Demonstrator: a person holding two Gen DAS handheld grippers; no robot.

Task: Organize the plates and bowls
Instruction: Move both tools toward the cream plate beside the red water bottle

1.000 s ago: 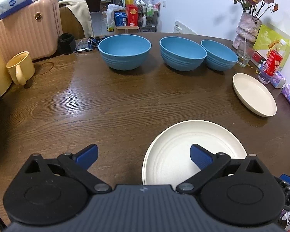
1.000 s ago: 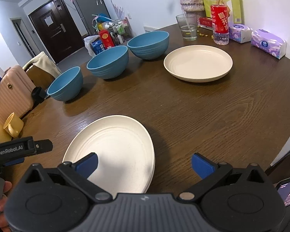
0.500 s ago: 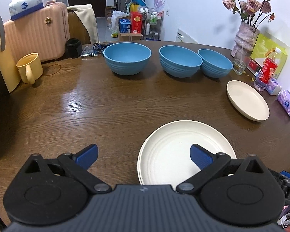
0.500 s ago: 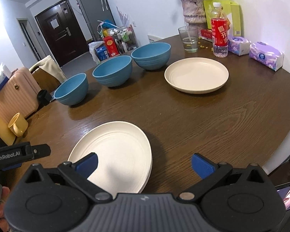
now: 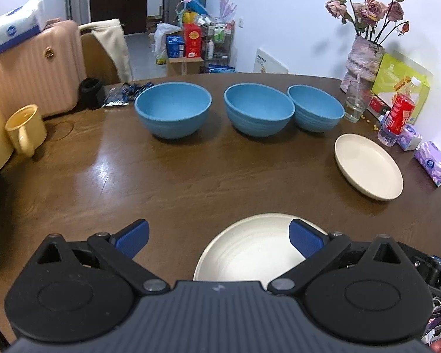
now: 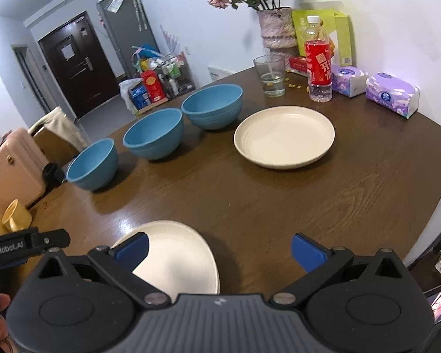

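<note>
Three blue bowls stand in a row at the back of the wooden table: left (image 5: 173, 108), middle (image 5: 258, 108), right (image 5: 314, 107); the right wrist view shows them too (image 6: 92, 163) (image 6: 153, 132) (image 6: 211, 106). A cream plate (image 5: 367, 169) (image 6: 283, 136) lies at the right. A second cream plate (image 5: 250, 253) (image 6: 176, 260) lies near the front edge. My left gripper (image 5: 217, 236) is open and empty above the near plate's left side. My right gripper (image 6: 219, 250) is open and empty above that plate's right edge.
A yellow mug (image 5: 26, 129) stands at the left edge beside a pink suitcase (image 5: 29, 70). A vase of flowers (image 5: 363, 58), a glass (image 5: 355, 104), a red-labelled bottle (image 5: 397, 114) and tissue packs (image 5: 432, 161) crowd the back right corner.
Both grippers have pulled back and risen, so the near plate sits lower in both views and more of the room shows. Both stay open. No object has moved.
</note>
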